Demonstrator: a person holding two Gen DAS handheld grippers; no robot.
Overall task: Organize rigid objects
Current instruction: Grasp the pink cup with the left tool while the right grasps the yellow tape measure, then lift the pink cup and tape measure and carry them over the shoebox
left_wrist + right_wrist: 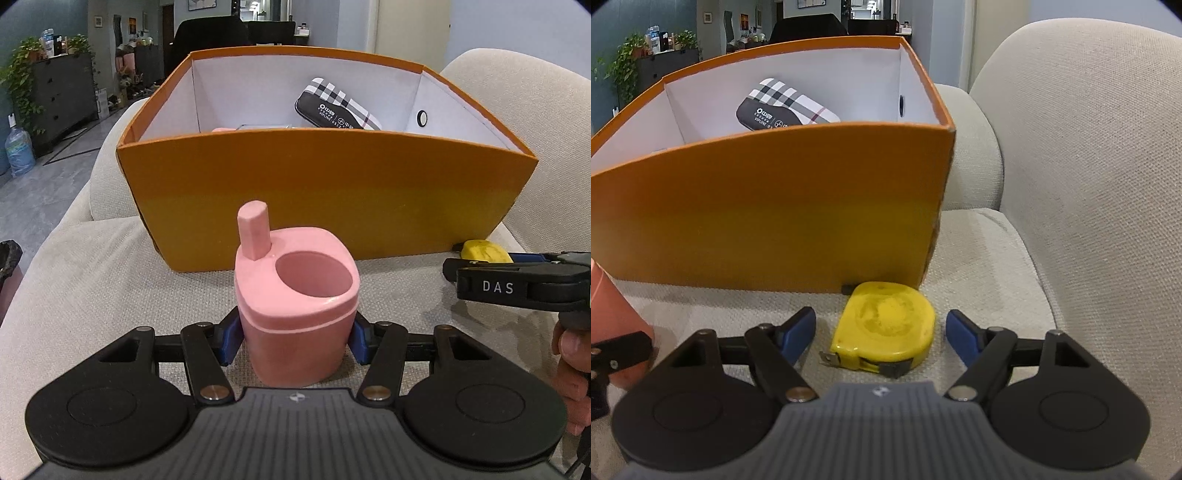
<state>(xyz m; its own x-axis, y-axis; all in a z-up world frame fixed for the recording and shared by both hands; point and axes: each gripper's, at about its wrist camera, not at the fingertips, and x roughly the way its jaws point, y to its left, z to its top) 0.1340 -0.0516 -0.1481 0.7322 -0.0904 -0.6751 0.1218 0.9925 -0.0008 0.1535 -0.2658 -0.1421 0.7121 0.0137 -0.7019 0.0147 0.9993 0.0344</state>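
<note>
Left gripper (295,338) clenched on the one pink cup (295,306), pads against its lower sides, just in front of the orange box (325,199) on the sofa (92,288). Right gripper (881,334) released, straddling the one yellow tape measure (884,328) by the box's near right corner. Cup probably stiff, light, smooth plastic; best held low on the body, not by the peg. Tape measure likely dense and hard; flat sides suit. One plaid case (338,105) inside the box.
</note>
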